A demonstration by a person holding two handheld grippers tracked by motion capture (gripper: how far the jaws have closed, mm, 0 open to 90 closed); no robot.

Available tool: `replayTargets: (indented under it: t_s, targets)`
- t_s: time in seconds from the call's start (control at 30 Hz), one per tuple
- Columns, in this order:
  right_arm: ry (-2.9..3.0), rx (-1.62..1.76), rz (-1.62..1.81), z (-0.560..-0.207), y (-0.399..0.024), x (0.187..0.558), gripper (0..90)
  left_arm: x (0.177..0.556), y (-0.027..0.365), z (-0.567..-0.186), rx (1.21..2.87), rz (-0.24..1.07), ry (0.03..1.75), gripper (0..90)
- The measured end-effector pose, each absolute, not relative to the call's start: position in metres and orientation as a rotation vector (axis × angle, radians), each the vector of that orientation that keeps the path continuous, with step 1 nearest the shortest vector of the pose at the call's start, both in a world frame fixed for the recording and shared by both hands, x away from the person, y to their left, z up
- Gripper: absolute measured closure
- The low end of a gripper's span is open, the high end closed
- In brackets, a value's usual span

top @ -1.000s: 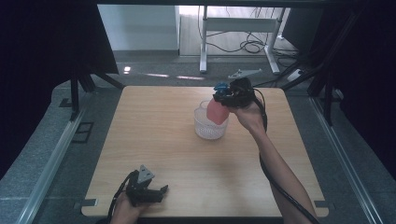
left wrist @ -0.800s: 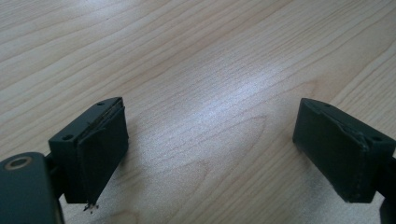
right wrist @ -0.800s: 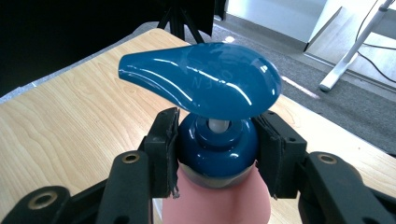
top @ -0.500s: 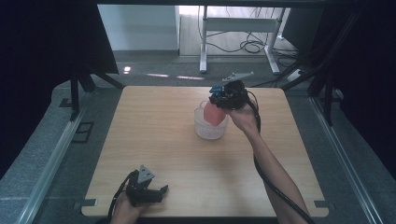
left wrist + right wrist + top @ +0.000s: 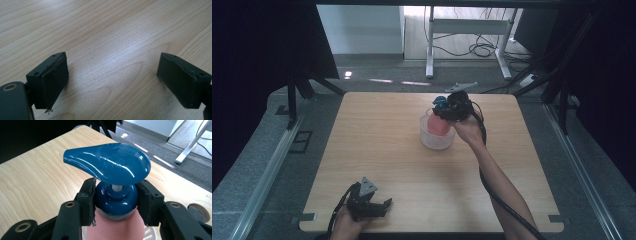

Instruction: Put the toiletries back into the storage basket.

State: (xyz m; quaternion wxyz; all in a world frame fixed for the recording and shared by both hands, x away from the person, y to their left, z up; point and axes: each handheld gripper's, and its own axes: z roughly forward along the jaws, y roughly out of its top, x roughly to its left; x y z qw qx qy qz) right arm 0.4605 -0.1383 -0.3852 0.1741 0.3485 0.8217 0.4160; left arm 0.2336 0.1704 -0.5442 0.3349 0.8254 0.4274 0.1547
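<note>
Bench (image 5: 377,150) surface of pale wood grain lies bare under the left gripper (image 5: 371,206), which rests at the near edge with its jaws spread wide and nothing between them. Open wood extends on all sides of it except toward the person, where the bench edge is close.

Toward the far right, the right gripper (image 5: 447,111) is clamped on the glossy dark-blue collar of a pink plastic pump bottle with a blue dispenser head (image 5: 110,165); the pads (image 5: 87,200) press the collar from both sides, just below the spout. The bottle body (image 5: 438,125) stands directly beneath this gripper, inside a white slotted plastic basket (image 5: 432,142).

Step in hand, as judged: seating the bottle in the basket. The next move probably calls for lowering until the base rests flat, then spreading the jaws and lifting straight up so the spout is not caught.

Clearance: the far bench edge is near behind the right gripper; bare wood lies to its left and toward the person.
</note>
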Motion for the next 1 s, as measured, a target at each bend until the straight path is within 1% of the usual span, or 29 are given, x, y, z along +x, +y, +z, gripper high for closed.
replayTargets:
  t_s: [1.0]
  targets:
    - [2.374, 1.007, 1.140, -0.423, -0.131, 0.466, 52.8, 0.234, 0.170, -0.544, 2.156, 0.404, 1.115, 10.1]
